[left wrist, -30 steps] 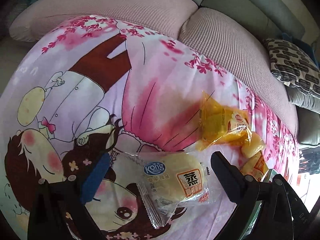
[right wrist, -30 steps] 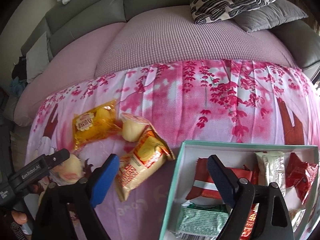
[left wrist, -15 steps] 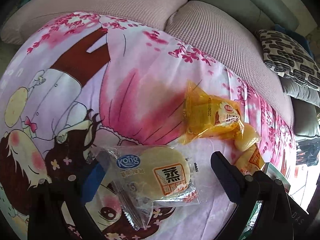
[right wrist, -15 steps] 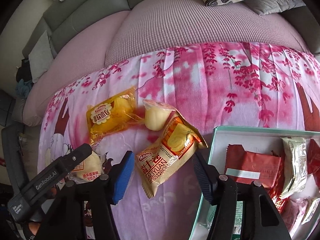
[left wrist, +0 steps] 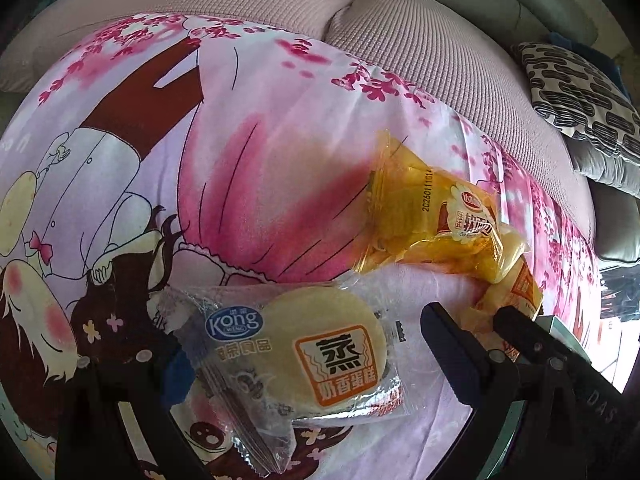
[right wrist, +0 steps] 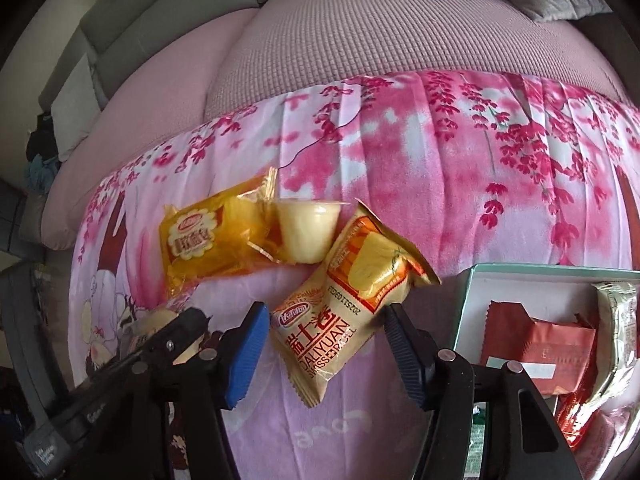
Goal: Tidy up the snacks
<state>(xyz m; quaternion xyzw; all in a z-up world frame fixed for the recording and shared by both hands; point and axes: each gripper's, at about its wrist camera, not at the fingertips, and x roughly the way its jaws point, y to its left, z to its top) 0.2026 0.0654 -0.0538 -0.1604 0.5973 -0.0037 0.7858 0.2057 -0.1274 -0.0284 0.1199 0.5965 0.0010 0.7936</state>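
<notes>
In the left wrist view a clear-wrapped steamed cake [left wrist: 316, 356] lies on the pink printed cloth [left wrist: 248, 168] between the open fingers of my left gripper [left wrist: 304, 344]. A yellow bread packet [left wrist: 432, 228] lies beyond it. In the right wrist view my right gripper [right wrist: 324, 328] is open around the lower end of an orange Swiss roll packet [right wrist: 344, 300]. A pudding cup [right wrist: 306, 232] and the yellow bread packet [right wrist: 208, 240] lie just behind. A teal-rimmed box [right wrist: 468, 300] at the right holds red packets [right wrist: 548, 356].
The cloth covers a pink sofa seat [right wrist: 360, 40] with grey back cushions [right wrist: 152, 8]. A black-and-white patterned pillow [left wrist: 580, 96] lies at the right in the left wrist view. The left gripper's body [right wrist: 120, 364] shows at the lower left of the right wrist view.
The left gripper moved forward so the steamed cake now lies between its fingers. The right gripper shifted left from over the box to straddle the Swiss roll packet.
</notes>
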